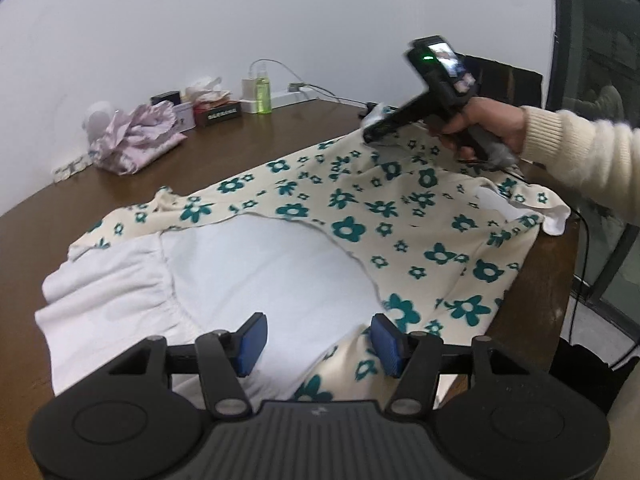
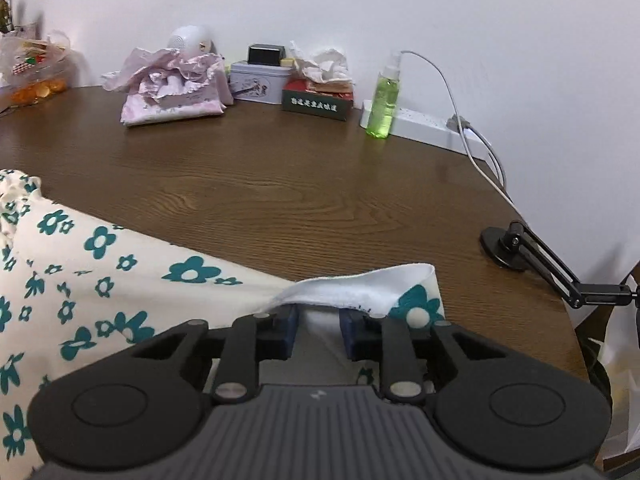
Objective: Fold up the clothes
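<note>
A cream garment with teal flowers (image 1: 400, 216) lies spread on the brown table (image 1: 224, 152), its white inner side (image 1: 256, 272) turned up near me. My left gripper (image 1: 318, 340) is open just above the garment's near edge, with cloth lying between its blue pads (image 1: 252, 340). My right gripper (image 1: 370, 130) shows in the left wrist view at the garment's far corner. In the right wrist view the right gripper (image 2: 318, 334) is open, with the garment's white-lined corner (image 2: 360, 284) lying over and between its fingertips.
At the back by the wall lie a pink crumpled garment (image 2: 176, 88), a tin (image 2: 260, 84), a dark box (image 2: 318, 102), a green spray bottle (image 2: 384, 100), a white power strip (image 2: 424, 124) and cables. A black clamp arm (image 2: 532, 256) stands at the table's right edge.
</note>
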`<state>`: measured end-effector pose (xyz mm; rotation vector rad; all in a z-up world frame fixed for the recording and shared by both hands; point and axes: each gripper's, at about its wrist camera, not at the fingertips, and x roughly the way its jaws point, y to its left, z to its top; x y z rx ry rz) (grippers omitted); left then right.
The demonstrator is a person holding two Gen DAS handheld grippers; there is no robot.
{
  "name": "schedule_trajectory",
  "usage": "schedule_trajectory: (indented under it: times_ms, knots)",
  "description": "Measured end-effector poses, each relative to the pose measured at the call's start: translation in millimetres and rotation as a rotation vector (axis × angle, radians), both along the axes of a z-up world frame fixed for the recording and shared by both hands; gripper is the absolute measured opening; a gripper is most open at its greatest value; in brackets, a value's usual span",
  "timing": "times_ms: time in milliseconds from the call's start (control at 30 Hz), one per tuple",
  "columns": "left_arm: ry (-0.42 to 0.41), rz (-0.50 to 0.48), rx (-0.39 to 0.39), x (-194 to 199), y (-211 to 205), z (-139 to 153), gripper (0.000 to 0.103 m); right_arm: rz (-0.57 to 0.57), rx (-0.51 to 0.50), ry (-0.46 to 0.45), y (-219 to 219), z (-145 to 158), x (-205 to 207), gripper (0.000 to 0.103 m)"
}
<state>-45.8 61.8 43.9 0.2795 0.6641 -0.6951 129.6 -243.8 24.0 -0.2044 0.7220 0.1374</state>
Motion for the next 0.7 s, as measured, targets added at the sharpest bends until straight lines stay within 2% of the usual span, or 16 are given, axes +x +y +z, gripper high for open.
schedule_trajectory:
  times_ms: [33,100,167,267,333,400,533,567,633,667,700]
  knots:
    - [0.005,0.011,-0.012,0.6,4.7,1.6,0.056,0.024,-0.005,0.002,-0.3,4.6,-7.6,0.035]
    - [0.014,0.032,-0.035,1.8,14.1,4.8,0.056,0.071,-0.015,0.006,-0.8,13.7,-22.8,0.057]
    - [0.024,0.052,-0.058,2.7,23.4,8.0,0.056,0.152,-0.004,0.037,-5.2,31.2,-48.6,0.063]
    - [0.014,-0.015,-0.078,-9.2,35.3,15.7,0.057,0.314,0.081,0.065,-19.3,56.5,-101.7,0.064]
    - [0.009,-0.066,-0.090,-17.8,38.7,18.4,0.057,0.466,0.159,0.037,-24.4,61.4,-142.9,0.064]
    - [0.017,-0.089,-0.081,-20.9,33.0,17.2,0.057,0.519,0.195,0.059,-16.7,51.9,-165.9,0.062]
    - [-0.012,-0.070,0.059,-27.1,20.8,3.2,0.056,0.560,0.194,0.088,-9.1,34.8,-190.4,0.049]
    - [-0.010,-0.059,0.049,-30.4,25.8,4.6,0.056,0.565,0.187,0.094,-7.9,30.7,-194.8,0.049]
    - [-0.025,-0.072,-0.034,-43.9,37.9,15.8,0.057,0.596,0.178,0.092,-8.4,27.6,-206.7,0.053]
    - [-0.045,-0.105,-0.092,-52.4,40.4,20.4,0.061,0.624,0.174,0.084,-10.1,28.7,-214.4,0.060]
    - [-0.057,-0.147,-0.124,-59.7,37.3,20.1,0.066,0.663,0.144,0.072,-9.8,26.9,-221.0,0.062]
